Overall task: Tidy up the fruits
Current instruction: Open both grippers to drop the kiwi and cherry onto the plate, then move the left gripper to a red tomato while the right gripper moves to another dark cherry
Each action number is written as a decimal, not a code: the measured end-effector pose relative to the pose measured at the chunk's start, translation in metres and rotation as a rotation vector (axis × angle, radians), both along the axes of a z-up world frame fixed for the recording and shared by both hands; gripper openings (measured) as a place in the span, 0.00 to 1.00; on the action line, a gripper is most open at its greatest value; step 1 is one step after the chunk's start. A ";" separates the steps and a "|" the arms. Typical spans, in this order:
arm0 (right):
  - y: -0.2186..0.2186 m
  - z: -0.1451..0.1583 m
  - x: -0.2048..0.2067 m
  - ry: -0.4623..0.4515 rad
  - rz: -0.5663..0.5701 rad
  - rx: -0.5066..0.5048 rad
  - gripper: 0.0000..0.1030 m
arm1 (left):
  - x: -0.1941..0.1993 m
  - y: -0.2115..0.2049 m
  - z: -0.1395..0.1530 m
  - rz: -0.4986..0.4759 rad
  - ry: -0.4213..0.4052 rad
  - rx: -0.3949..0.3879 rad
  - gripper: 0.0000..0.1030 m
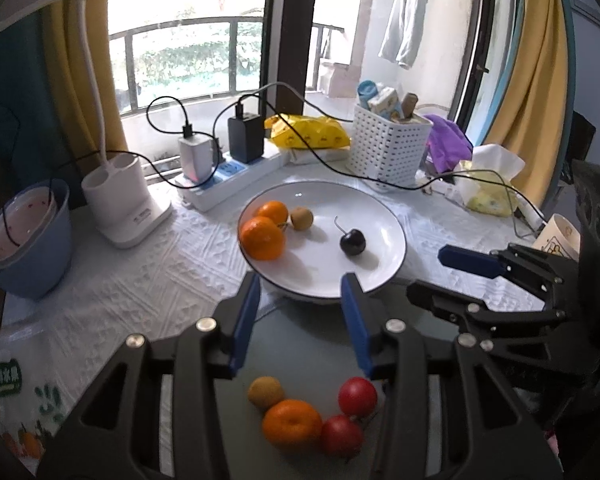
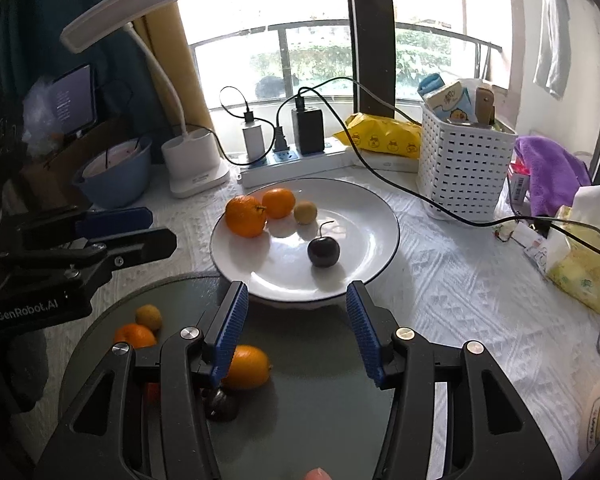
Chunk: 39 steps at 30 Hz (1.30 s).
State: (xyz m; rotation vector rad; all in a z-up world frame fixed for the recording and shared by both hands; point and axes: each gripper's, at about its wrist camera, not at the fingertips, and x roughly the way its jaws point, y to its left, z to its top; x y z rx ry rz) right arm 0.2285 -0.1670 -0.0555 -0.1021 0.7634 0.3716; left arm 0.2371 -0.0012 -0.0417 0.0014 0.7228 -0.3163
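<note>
A white plate (image 1: 384, 224) (image 2: 364, 208) holds two oranges (image 1: 262, 238) (image 2: 246, 216), a small tan fruit (image 1: 302, 218) (image 2: 305, 212) and a dark cherry (image 1: 352, 242) (image 2: 323, 252). Nearer me, a grey round tray (image 1: 300, 344) (image 2: 308, 368) holds an orange (image 1: 292, 422), a tan fruit (image 1: 265, 392), two red fruits (image 1: 356, 396) and, in the right wrist view, another orange (image 2: 246, 366) and a dark cherry (image 2: 220, 404). My left gripper (image 1: 300, 286) is open and empty above the tray. My right gripper (image 2: 296, 294) is open and empty at the plate's near rim.
A white perforated basket (image 1: 384, 148) (image 2: 460, 164), a power strip with chargers and cables (image 1: 228, 176) (image 2: 296, 160), a lamp base (image 1: 124, 200) (image 2: 194, 164), a blue bowl (image 1: 24, 240) (image 2: 116, 176), a tissue pack (image 2: 580, 264) and a yellow packet (image 1: 308, 132) ring the plate.
</note>
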 end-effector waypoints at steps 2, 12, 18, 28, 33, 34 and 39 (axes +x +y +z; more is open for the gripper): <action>0.000 0.001 -0.005 -0.002 -0.005 -0.009 0.53 | -0.007 0.000 0.000 0.016 -0.007 0.013 0.42; 0.002 0.001 -0.031 -0.110 0.005 -0.100 0.69 | -0.048 0.001 -0.012 0.038 -0.079 0.075 0.42; -0.006 -0.002 -0.038 -0.065 -0.055 -0.080 0.69 | -0.064 0.005 -0.029 0.062 -0.031 0.065 0.42; -0.007 -0.016 -0.050 0.013 0.015 -0.026 0.68 | -0.081 0.006 -0.050 0.105 0.048 0.027 0.42; -0.009 -0.030 -0.052 0.066 0.075 -0.023 0.68 | -0.086 0.007 -0.061 0.143 0.102 -0.028 0.69; -0.008 -0.032 -0.052 0.075 0.086 -0.025 0.68 | -0.087 0.006 -0.063 0.142 0.107 -0.032 0.69; -0.006 -0.036 -0.050 0.108 0.131 0.002 0.64 | -0.091 -0.006 -0.065 0.142 0.109 -0.008 0.69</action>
